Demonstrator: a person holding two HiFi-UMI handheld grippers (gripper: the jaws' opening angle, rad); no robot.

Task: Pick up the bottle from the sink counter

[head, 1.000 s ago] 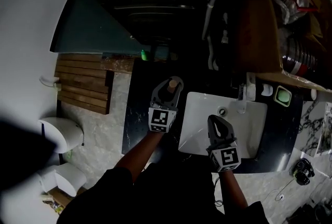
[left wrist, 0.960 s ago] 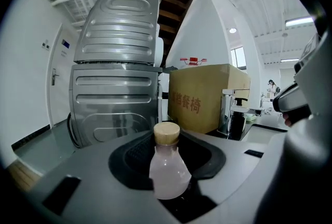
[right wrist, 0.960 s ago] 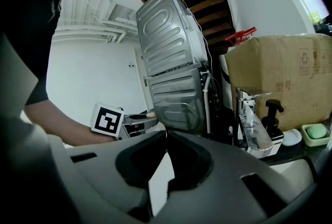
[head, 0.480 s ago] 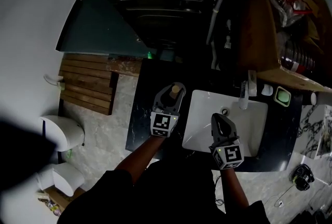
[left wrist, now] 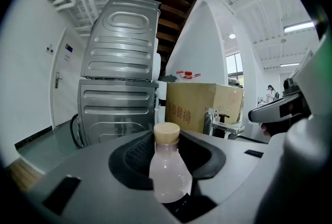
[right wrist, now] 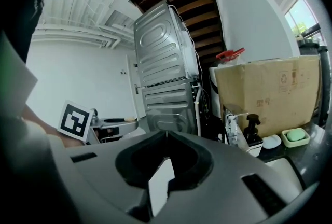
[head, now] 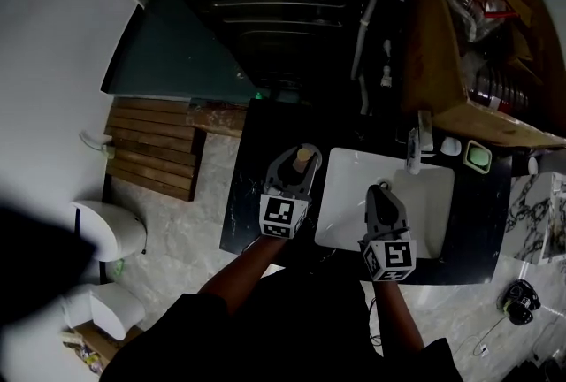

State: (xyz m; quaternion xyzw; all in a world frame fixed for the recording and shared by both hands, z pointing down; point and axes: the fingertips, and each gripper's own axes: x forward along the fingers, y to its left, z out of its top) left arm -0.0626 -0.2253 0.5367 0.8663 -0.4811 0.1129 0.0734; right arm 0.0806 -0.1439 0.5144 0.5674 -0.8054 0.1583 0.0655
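A small bottle [left wrist: 168, 171] of pale pink liquid with a tan cap [head: 305, 155] stands upright between the jaws of my left gripper [head: 295, 166], which is shut on it. The jaws curve round the bottle's body. In the head view the bottle is over the black sink counter [head: 248, 194], just left of the white basin [head: 433, 194]. My right gripper [head: 378, 192] hangs over the basin, its jaws shut with nothing between them [right wrist: 166, 135].
A faucet [head: 413, 150], a dark pump bottle [right wrist: 252, 129] and a green soap dish [head: 478, 157] line the back of the sink. Behind them is a cardboard box [head: 478, 62]. Stacked grey machines [head: 265, 9] stand beyond the counter. A wooden pallet [head: 150, 150] lies at the left.
The head view has shifted a little. Both grippers keep about the same places by the sink, and the left one still has the bottle.
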